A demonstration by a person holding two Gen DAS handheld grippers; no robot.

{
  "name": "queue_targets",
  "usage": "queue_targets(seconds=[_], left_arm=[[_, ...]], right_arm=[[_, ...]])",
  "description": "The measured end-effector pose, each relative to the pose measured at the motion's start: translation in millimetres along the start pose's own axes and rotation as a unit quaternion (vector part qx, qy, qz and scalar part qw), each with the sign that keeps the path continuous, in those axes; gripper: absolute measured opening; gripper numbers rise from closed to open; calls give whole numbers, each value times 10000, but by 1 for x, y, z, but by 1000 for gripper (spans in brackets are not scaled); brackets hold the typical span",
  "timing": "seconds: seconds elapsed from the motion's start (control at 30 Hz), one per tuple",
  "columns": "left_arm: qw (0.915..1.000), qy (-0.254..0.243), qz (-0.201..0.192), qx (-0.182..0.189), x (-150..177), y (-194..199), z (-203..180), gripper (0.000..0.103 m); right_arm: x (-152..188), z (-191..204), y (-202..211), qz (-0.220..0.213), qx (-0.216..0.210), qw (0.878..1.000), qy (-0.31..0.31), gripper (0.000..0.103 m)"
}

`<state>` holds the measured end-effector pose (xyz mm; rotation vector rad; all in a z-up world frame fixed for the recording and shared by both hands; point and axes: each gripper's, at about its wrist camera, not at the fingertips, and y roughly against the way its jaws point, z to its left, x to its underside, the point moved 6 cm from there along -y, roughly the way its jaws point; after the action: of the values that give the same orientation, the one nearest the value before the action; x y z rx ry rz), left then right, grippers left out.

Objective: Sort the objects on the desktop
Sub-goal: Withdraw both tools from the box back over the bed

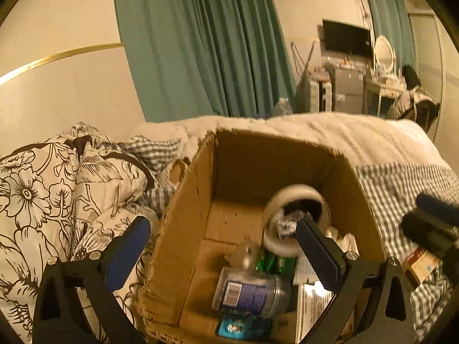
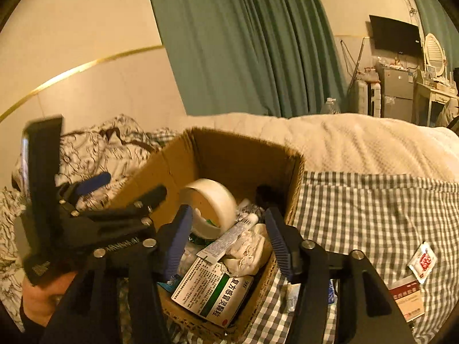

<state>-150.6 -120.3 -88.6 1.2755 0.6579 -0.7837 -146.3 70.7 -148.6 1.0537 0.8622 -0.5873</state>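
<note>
An open cardboard box stands on the bed. In it lie a roll of clear tape, a plastic jar with a blue label, green packets, and a white-and-green medicine box. A tube and crumpled tissue lie there too. My left gripper hangs wide open over the box with nothing between its fingers. My right gripper is open above the box's right half, its pads touching nothing. The tape roll looks blurred and leans on edge.
A red-and-white sachet and a red-and-cream carton lie on the checked sheet right of the box. A flowered quilt is bunched at the left. A cream blanket lies behind the box. A hand holds the left gripper.
</note>
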Motion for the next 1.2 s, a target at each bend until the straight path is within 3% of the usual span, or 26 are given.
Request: queue_targets(seconds=[0.1, 0.37, 0.53, 0.73, 0.9, 1.07, 1.2], left_arm=[[10000, 3, 11, 42, 0, 7, -4, 103], [9950, 517, -816, 269, -16, 59, 1, 103], [9868, 690, -1276, 724, -22, 93, -15, 103], [9763, 654, -1715, 1148, -24, 123, -51, 103], [9727, 141, -1606, 1672, -21, 130, -106, 103], [9659, -460, -1284, 2203, -4, 116, -166, 103], [9629, -875, -1000, 2350, 10, 97, -208, 103]], right_arm=[[-7, -4, 16, -115, 75, 9999, 6, 57], [-28, -29, 76, -644, 378, 9972, -47, 74], [-35, -65, 112, -825, 785, 9934, -104, 89], [-31, -113, 147, -808, 972, 9915, -307, 90], [-25, -146, 163, -746, 1431, 9866, -226, 103], [-12, -185, 160, -503, 1727, 9829, -397, 103], [2, -214, 148, -219, 1967, 9790, -494, 103]])
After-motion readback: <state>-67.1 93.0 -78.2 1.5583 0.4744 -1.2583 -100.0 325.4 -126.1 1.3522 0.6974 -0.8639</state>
